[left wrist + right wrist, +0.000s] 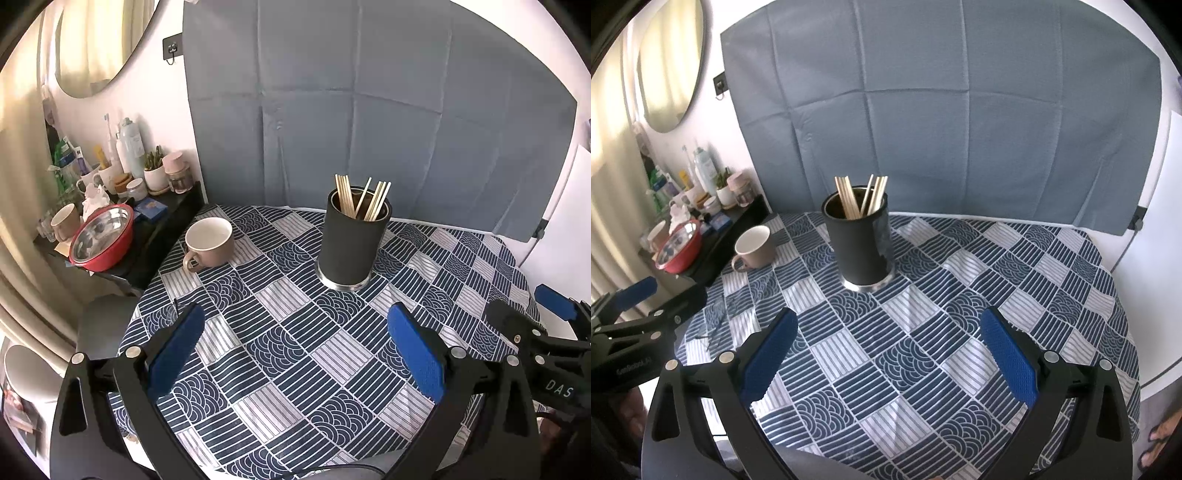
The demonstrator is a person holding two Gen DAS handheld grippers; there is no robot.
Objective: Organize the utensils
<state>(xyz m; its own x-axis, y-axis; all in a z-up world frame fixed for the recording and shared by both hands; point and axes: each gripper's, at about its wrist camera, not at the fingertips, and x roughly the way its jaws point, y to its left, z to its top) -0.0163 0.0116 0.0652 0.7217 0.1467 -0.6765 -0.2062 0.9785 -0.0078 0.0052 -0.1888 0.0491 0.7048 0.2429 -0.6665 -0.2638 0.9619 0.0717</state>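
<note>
Left wrist view: left tongs (295, 354) are hovering spread and empty over the patterned worktop (295, 369); right tongs (889, 354) are likewise gaping. Chopsticks (360, 199) are already standing in the black holder (351, 243) at 12 o'clock, beige mug (210, 242) at 10. Sorting seems finished; withdrawing probably comes next.

Near tablecloth (905, 354) bare; approach open.
Obstacles far side: upright black holder (351, 243) with chopsticks (360, 199), mug (210, 240) to its left, well apart.

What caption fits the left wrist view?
Open left gripper faces chopstick holder and mug.
</note>
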